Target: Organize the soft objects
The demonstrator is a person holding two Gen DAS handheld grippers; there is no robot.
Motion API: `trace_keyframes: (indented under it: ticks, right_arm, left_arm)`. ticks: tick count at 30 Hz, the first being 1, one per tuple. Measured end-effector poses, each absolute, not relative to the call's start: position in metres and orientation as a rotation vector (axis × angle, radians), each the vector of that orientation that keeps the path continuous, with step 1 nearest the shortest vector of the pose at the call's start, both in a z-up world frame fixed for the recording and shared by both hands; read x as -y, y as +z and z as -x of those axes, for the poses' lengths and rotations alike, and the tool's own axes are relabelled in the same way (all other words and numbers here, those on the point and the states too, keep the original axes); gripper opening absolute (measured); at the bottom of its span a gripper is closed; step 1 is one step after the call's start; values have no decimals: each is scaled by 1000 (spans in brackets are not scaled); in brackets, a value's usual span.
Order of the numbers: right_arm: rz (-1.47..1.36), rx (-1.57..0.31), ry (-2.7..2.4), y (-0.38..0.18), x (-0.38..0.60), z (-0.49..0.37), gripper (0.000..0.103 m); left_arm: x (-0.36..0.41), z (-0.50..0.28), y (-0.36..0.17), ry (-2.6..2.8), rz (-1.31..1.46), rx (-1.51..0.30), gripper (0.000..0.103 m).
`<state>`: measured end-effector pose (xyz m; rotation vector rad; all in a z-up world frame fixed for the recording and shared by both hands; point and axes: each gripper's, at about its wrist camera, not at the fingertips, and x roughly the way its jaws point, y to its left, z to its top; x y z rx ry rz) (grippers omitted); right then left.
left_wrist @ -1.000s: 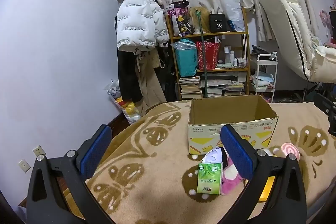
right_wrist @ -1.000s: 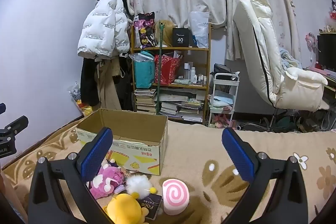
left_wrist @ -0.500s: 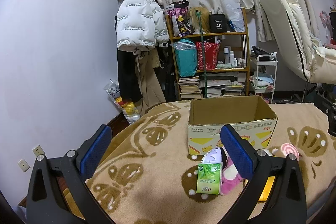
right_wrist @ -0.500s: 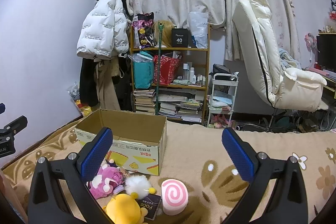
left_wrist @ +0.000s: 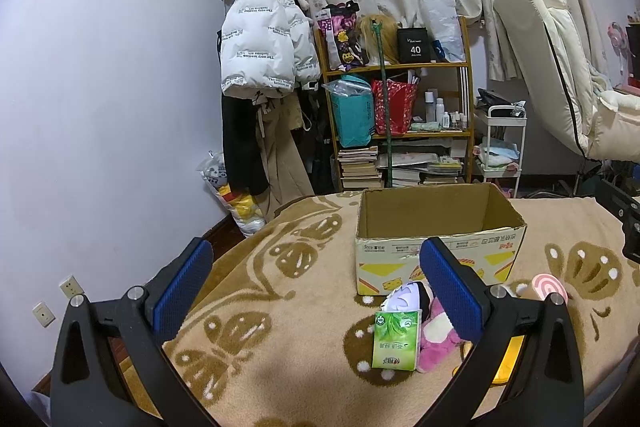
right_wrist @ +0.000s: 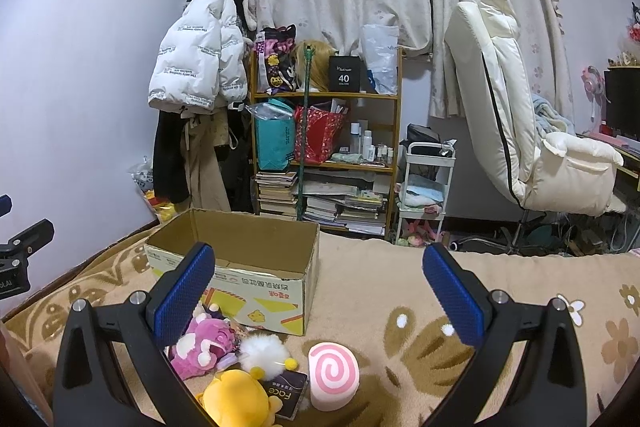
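- Left tongs (left_wrist: 316,291): blue-padded fingers spread wide, nothing between them.
- Cardboard box (left_wrist: 436,239): open-topped, upright on the brown patterned blanket (left_wrist: 280,291).
- Green tissue pack (left_wrist: 396,339): in front of the box, upright.
- Pink plush toy (left_wrist: 436,335): just beside the pack, partly hidden by the right finger.
- Pink swirl cushion (left_wrist: 550,287): right of the box.
- Wooden shelf (left_wrist: 400,123): behind, crowded with books and bags.
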<state>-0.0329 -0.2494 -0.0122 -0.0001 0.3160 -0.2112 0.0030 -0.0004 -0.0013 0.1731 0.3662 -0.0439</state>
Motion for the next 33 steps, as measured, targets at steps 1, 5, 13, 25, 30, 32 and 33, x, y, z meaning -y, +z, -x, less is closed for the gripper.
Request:
trace_keyframes:
  ticks: [1, 5, 13, 25, 30, 32, 33]
  right_arm:
    - [0, -315, -211, -12, 249, 33, 103]
    - [3, -316, -211, -12, 250, 33, 103]
    - [2, -316, -209, -12, 250, 33, 103]
    - [2, -316, -210, -13, 250, 33, 103]
    - [1, -316, -209, -13, 251, 32, 103]
    - [0, -316, -211, -13, 251, 32, 103]
    - [1, -317, -211, -13, 250, 32, 103]
  left_arm:
    - [0, -3, -1, -45, -172, -366, 102]
    - [1, -3, -1, -44, -169, -365, 102]
    - [1, -1, -2, -46, -169, -363, 102]
    - [1, -1, -2, -48, -169, -365, 102]
    - [1, -1, -3, -48, -168, -366, 102]
    - [1, -1, -3, -47, -168, -365, 102]
    - [1, -2, -3, -47, -169, -365, 102]
